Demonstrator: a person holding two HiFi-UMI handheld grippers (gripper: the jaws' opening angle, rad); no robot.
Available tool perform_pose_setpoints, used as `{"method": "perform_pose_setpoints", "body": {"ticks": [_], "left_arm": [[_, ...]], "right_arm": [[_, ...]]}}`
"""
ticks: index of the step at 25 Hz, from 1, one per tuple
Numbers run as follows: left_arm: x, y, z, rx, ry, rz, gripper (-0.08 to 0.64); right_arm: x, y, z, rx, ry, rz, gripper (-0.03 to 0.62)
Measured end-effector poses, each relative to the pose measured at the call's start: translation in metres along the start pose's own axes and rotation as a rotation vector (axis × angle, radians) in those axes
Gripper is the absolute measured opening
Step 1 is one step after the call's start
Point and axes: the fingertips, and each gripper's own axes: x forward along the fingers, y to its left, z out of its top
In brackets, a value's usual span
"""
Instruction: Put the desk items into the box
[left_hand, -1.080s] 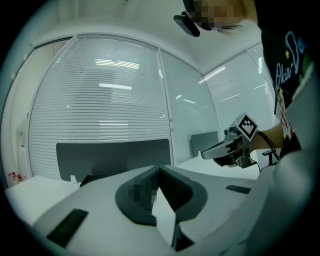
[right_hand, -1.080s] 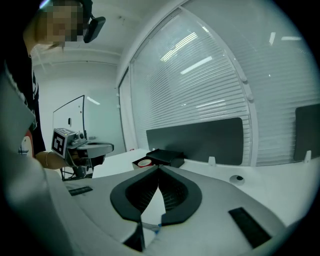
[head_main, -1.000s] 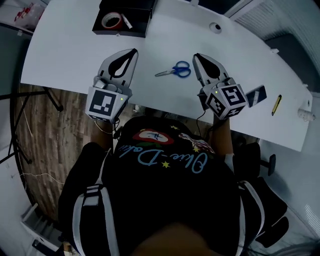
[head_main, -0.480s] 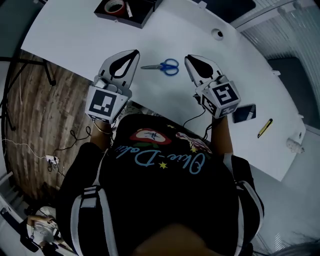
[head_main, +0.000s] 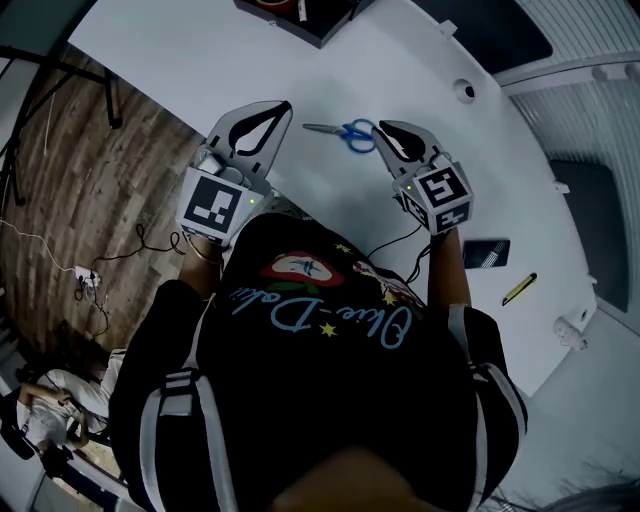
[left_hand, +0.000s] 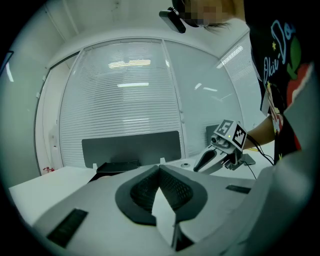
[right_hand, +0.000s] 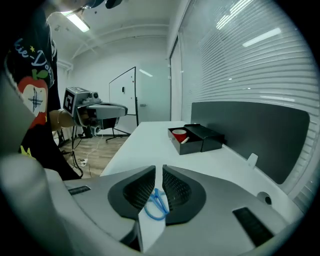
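Observation:
Blue-handled scissors (head_main: 346, 131) lie flat on the white desk (head_main: 200, 60) between my two grippers. My right gripper (head_main: 382, 128) hovers just right of the handles. Its jaws are opening, with a narrow gap. In the right gripper view the blue handles (right_hand: 156, 202) show through the gap of the right gripper (right_hand: 159, 169), low on the desk, and no pad touches them. My left gripper (head_main: 284, 106) is shut and empty, left of the blades; its tips meet in the left gripper view (left_hand: 159, 168). The black box (right_hand: 192, 137), far along the desk, holds a red tape roll (right_hand: 180, 134).
A dark phone (head_main: 487, 253) and a yellow pen-like item (head_main: 520, 288) lie on the desk to my right. The box's corner (head_main: 300, 12) shows at the top edge of the head view. A round cable hole (head_main: 466, 91) sits near the desk's far side.
The right gripper has closed in on the scissors' handles and its jaws have parted a little. The head view has swung, so the box has slid toward the top edge.

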Motion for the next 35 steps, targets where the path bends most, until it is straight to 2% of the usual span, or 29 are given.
{"method": "perform_pose_setpoints", "body": {"ticks": [6,12,19,27,35], "left_arm": [[0.005,0.018,0.01,-0.005,-0.038,-0.006,-0.003],[0.006,0.036,-0.002,-0.042,-0.019,0.016,-0.003],[0.008,0.042,-0.007,-0.048,-0.012,0.009,-0.003],[0.007,0.05,-0.01,-0.062,-0.005,0.02,-0.003],[-0.001,0.056,-0.007,-0.061,-0.025,0.035,-0.003]], "right_arm": [[0.022,0.013,-0.017,-0.031,0.093,0.103,0.078],[0.037,0.02,-0.045,-0.056,0.203,0.163,0.11],[0.049,0.021,-0.073,-0.086,0.3,0.196,0.121],[0.061,0.019,-0.089,-0.197,0.397,0.23,0.122],[0.065,0.018,-0.102,-0.233,0.466,0.311,0.138]]}}
